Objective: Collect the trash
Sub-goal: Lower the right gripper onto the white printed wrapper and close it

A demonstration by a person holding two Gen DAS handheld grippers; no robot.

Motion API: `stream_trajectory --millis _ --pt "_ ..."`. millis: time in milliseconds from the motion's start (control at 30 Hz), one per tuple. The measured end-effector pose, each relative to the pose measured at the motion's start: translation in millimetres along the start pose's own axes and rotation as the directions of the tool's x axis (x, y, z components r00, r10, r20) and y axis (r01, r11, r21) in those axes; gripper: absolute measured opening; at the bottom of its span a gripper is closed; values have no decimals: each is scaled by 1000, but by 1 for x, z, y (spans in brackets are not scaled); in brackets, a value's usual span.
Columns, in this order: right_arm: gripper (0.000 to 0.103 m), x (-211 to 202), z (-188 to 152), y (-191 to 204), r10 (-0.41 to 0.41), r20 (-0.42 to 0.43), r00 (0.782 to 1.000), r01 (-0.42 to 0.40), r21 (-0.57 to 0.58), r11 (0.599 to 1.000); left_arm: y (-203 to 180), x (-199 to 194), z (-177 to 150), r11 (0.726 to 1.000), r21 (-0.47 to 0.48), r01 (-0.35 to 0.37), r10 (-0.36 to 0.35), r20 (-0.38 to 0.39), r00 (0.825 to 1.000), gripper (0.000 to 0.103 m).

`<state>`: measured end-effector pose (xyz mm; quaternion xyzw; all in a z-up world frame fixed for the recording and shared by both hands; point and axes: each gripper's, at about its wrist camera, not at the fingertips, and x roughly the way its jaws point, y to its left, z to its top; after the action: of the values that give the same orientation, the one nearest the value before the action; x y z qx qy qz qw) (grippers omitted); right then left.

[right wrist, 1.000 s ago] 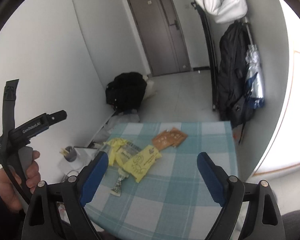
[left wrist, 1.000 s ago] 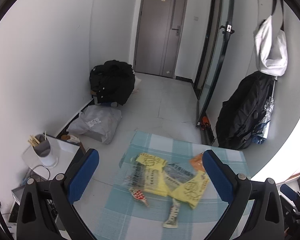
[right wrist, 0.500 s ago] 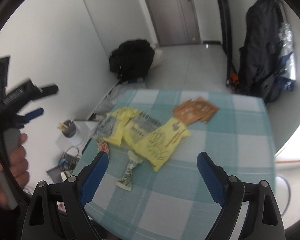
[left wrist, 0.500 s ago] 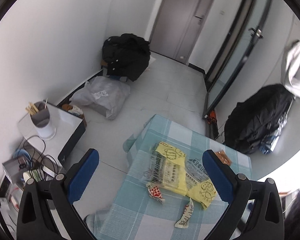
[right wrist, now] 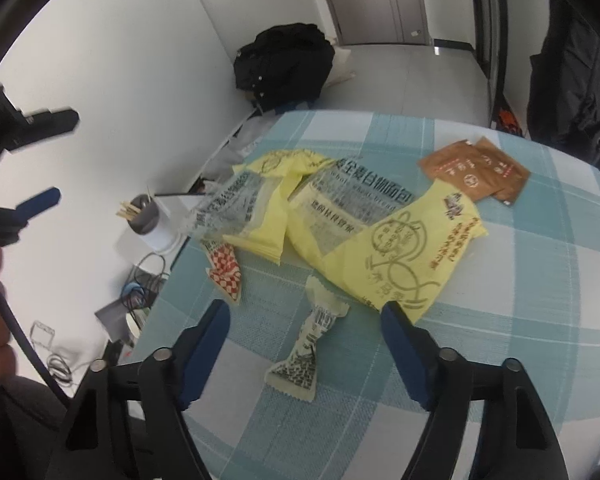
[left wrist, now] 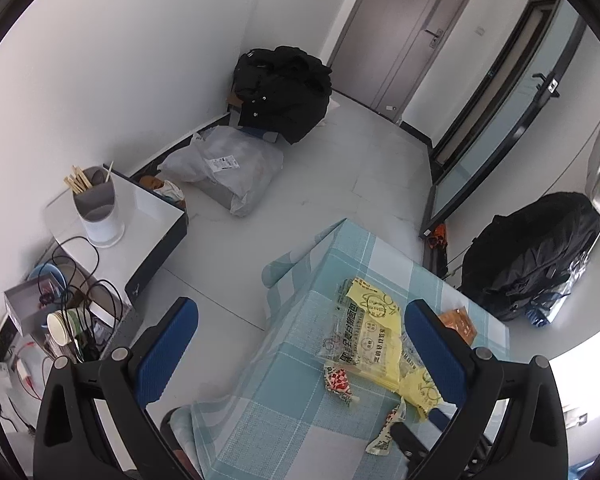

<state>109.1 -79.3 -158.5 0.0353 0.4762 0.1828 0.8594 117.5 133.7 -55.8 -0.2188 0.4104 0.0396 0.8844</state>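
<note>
Overhead, both grippers' fingers [right wrist: 204, 344] gape empty above yellow wrappers [right wrist: 384, 248]; cup [left wrist: 96, 208] holds sticks.

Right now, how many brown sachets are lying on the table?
2: brown sachets overlap at the checked tablecloth's far right side, beside the yellow wrapper. Others may hide beneath wrappers.

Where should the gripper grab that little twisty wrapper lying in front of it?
Probably at the pinched waist of the twisty wrapper, coming straight down from above. It lies flat on the tablecloth, clear of the yellow bags, and narrows there. The right gripper is open, already straddling it.
</note>
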Motion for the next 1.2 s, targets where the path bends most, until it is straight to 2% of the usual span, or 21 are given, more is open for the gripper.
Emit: stream_trajectory --millis 133,233,333,400,600,733,900,1200 --pt "61 15 -2 2 -13 -46 999 13 -20 1000 2 0 3 1000 -12 0 0 0 1000 102" --pt "55 23 -3 5 -63 -63 996 59 -54 997 4 2 3 1000 -18 -1 1 -15 1000 102" --pt "42 28 -2 6 -62 -71 996 58 -53 997 7 2 3 1000 -19 -7 7 -16 1000 102" --pt "29 30 -2 7 -81 -70 994 76 -67 995 9 2 3 1000 -21 -8 7 -18 1000 102" --pt "18 29 -1 14 -87 -98 991 75 -116 990 13 3 4 999 -35 -2 0 -42 999 102" --pt "18 21 -4 17 -75 -111 991 55 -176 983 13 3 4 1000 -25 -14 13 -40 999 102" --pt "18 9 -15 13 -71 -131 989 41 -217 975 17 14 1 999 -32 22 -25 -105 994 102" --pt "18 -12 -28 -13 -46 -119 992 27 -155 988 14 46 -25 1000 14 -10 13 -227 974 101"
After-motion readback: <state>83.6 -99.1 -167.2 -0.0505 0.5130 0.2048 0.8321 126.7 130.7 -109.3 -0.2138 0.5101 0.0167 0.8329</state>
